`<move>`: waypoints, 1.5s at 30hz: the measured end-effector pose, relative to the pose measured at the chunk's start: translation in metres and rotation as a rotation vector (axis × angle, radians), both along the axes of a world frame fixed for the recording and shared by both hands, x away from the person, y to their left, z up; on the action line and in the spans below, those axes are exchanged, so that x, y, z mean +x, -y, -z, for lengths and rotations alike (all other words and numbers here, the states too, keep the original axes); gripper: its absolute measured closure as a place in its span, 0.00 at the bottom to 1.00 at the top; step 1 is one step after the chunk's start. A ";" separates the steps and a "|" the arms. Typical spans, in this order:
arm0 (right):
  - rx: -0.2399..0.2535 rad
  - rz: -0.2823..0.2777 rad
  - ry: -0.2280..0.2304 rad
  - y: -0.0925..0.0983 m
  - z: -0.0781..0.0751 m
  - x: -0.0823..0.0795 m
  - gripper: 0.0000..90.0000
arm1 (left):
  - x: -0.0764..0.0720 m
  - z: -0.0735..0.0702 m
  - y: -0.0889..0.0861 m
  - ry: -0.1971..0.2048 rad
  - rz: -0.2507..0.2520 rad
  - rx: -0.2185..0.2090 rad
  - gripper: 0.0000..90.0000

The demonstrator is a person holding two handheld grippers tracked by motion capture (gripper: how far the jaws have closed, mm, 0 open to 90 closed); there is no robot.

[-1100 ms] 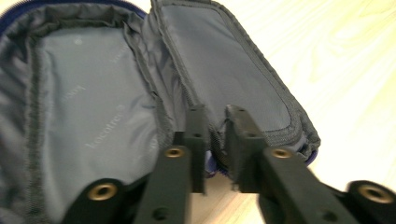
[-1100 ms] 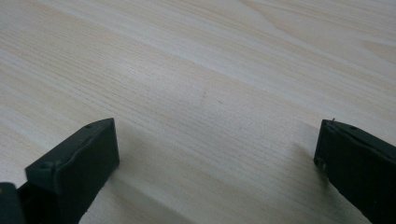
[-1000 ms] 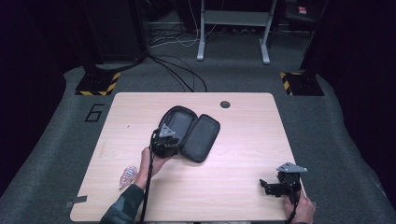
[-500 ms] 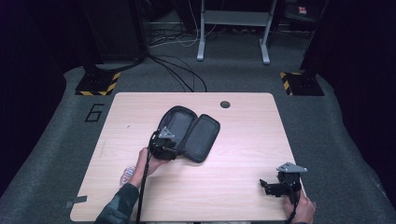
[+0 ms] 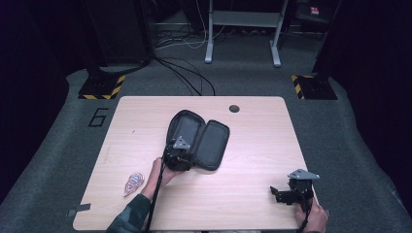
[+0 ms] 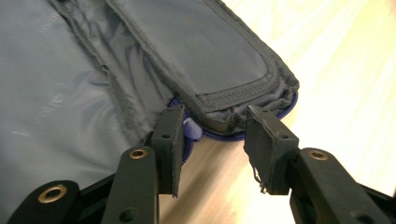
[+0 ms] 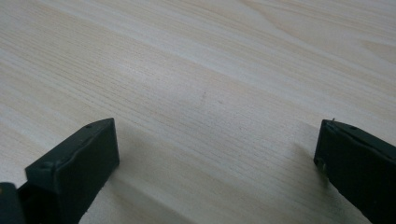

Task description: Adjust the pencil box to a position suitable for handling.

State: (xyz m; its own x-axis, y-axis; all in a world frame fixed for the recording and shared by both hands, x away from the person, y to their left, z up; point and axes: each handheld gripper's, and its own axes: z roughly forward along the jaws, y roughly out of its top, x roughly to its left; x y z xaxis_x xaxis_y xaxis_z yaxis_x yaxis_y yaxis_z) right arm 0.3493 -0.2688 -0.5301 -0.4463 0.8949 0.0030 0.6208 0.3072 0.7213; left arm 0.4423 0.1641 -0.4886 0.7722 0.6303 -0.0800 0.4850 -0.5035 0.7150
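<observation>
Hovering at the near rim of the open pouch (image 6: 224, 70), the left gripper (image 6: 214, 135) has been narrowing, jaws still apart; it may snag the lining and drag it.

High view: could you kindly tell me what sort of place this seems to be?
Probably a lab or recording studio, not a home: a wooden table stands alone on grey carpet, with hazard-striped bases beside it, loose cables behind, and dark surroundings.

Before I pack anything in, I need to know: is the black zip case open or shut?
Open: the case lies spread in two halves on the table, its lining showing.
</observation>
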 end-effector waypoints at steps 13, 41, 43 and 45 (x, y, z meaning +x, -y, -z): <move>0.000 0.000 0.000 0.000 0.000 0.000 0.00 | -0.004 0.004 0.016 -0.007 -0.067 -0.052 0.68; 0.000 0.000 -0.001 0.000 0.000 0.000 0.00 | 0.035 -0.033 -0.059 0.087 -0.318 -0.066 0.30; 0.000 0.000 0.000 0.000 0.000 0.000 0.00 | 0.041 -0.034 -0.064 0.092 -0.344 -0.047 0.33; -0.002 -0.002 0.001 0.000 0.000 0.000 0.00 | 0.047 -0.034 -0.069 0.095 -0.380 -0.037 0.36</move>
